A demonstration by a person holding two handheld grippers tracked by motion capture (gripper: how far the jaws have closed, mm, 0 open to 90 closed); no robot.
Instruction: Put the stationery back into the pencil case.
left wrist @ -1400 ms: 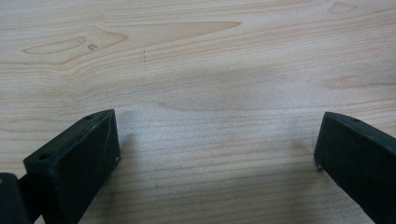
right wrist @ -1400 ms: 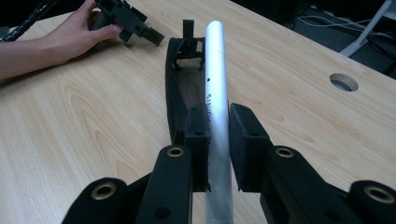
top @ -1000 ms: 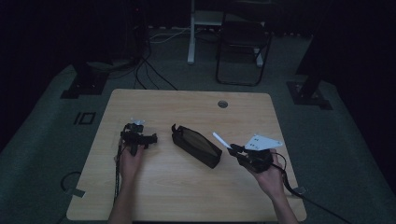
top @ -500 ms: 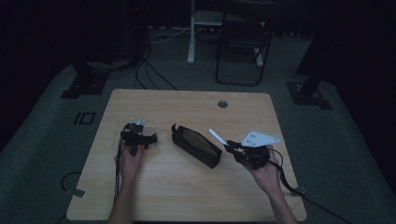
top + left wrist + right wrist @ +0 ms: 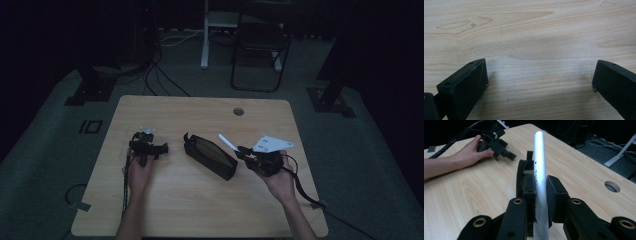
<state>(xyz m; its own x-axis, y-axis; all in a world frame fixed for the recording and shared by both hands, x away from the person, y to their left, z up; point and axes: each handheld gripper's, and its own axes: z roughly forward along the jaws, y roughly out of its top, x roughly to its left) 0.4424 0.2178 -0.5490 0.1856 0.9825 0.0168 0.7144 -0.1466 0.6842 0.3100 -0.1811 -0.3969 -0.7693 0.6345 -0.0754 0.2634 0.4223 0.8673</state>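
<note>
- The right gripper (image 5: 541, 202), nearest the person in the high view, had its 2 jaws pinched on a silver pen (image 5: 539, 172); the barrel ran up between the pads and its tip pointed toward the pouch.
- Seen from above, the right gripper (image 5: 243, 151) was held over the right part of the tabletop (image 5: 200, 215), the pen (image 5: 227, 142) slanting up and left from it, just beside the near end of the pouch but not inside it.
- The black pencil pouch (image 5: 210, 155) lay diagonally mid-tabletop, its mouth apparently open in the right gripper view (image 5: 525, 173).
- The left gripper (image 5: 150, 148) rested well apart on the left side, its 2 jaws spread over bare wood with nothing between them.
- Beyond the tabletop stood a folding chair (image 5: 259, 55) on the grey floor.
- Judged from this, the pen was picked up; putting it into the pouch was not yet done, and any closing of the pouch remained.
</note>
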